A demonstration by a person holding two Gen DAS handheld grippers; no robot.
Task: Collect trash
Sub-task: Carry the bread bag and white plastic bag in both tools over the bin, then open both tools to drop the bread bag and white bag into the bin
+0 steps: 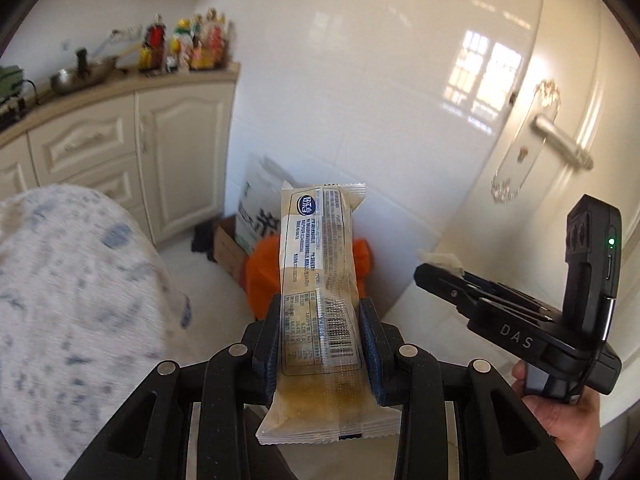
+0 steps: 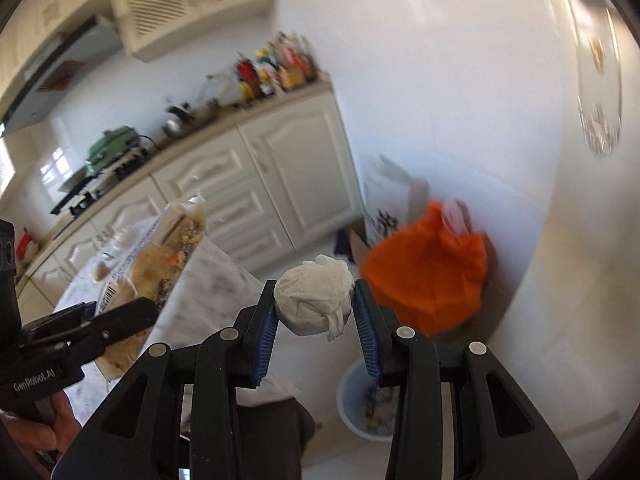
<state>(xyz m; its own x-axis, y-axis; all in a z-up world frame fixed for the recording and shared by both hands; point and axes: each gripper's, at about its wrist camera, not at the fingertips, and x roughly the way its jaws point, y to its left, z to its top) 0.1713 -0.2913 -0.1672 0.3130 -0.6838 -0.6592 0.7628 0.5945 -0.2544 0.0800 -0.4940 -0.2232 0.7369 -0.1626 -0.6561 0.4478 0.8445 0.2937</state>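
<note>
My left gripper (image 1: 320,312) is shut on a long clear snack wrapper (image 1: 320,280) with printed text and a barcode, held upright in the air. It also shows in the right wrist view (image 2: 160,256), pinched by the left gripper (image 2: 132,312). My right gripper (image 2: 314,304) is shut on a crumpled white tissue ball (image 2: 314,300). In the left wrist view the right gripper (image 1: 432,268) is at the right with a bit of tissue (image 1: 440,260) at its tip. A pale blue trash bin (image 2: 352,404) with litter inside stands on the floor below the right gripper.
A table with a white-and-blue patterned cloth (image 1: 60,300) is at the left. An orange bag (image 2: 428,276), a cardboard box (image 1: 228,248) and a white sack (image 1: 256,200) sit by the tiled wall. Cream cabinets (image 1: 120,152) line the back. A white door with a handle (image 1: 560,140) is at the right.
</note>
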